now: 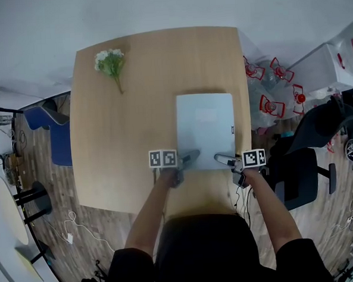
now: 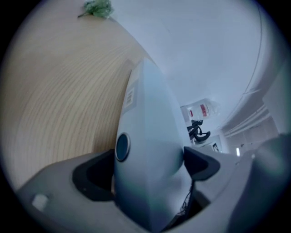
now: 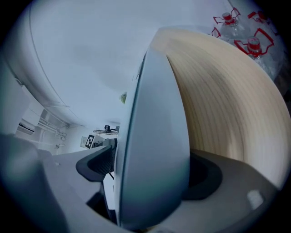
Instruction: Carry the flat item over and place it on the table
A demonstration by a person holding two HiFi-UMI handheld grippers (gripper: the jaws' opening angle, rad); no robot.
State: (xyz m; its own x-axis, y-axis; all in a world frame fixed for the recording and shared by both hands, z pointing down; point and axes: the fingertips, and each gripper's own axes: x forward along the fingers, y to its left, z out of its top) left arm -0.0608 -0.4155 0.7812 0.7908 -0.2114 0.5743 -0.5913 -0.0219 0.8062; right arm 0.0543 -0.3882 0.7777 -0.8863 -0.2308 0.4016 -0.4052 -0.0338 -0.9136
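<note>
flat item (image 1: 205,129) on table (image 1: 123,146), edge between parted jaws

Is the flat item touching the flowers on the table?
Apart. The head view shows bare wooden table between the flat item and the flowers.

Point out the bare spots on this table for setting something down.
Free: the left half of the table, from the flowers to the near edge, and the far strip beyond the flat item. Crowded: near right, where the left gripper and right gripper sit at its edge.
</note>
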